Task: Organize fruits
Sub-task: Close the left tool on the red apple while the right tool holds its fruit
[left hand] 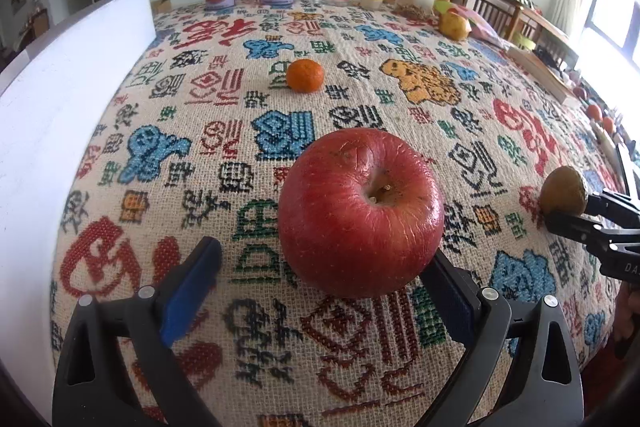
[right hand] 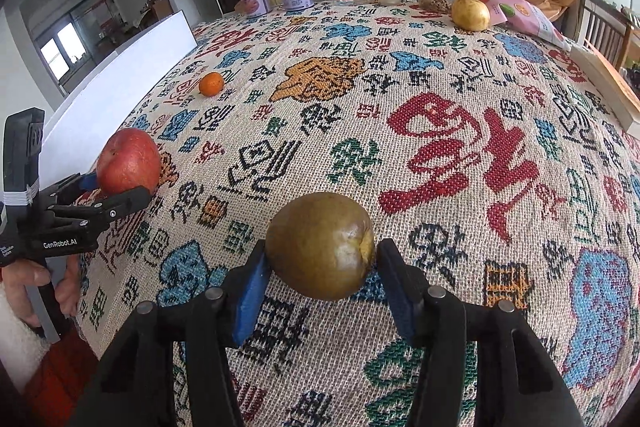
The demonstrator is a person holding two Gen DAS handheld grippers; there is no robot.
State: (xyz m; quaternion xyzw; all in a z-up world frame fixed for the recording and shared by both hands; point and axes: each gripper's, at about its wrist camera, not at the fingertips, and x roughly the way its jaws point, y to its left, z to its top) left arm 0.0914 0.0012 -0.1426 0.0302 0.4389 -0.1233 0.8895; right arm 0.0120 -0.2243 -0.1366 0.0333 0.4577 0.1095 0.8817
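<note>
Between the blue-padded fingers of the left gripper [left hand: 326, 281], in the left wrist view, sits a large red apple [left hand: 361, 213] on the woven cloth printed with coloured characters [left hand: 248, 115], its stem hollow turned up toward the camera; the apple lies dead ahead but off-centre, crowding the pad seen on the right side of the view, while a clear gap separates it from the other pad, so the jaws stand apart and grip nothing. A small round orange tangerine [left hand: 305, 75] rests well beyond it, further along the same line. From the right wrist view, the right gripper [right hand: 320, 283] has a round olive-brown fruit [right hand: 320, 245] straight ahead between its blue pads; they appear to touch it on both sides, so the jaws look closed on it, low over the cloth. Each fruit belongs to its nearer hand; the tangerine lies closer to the left gripper.
</note>
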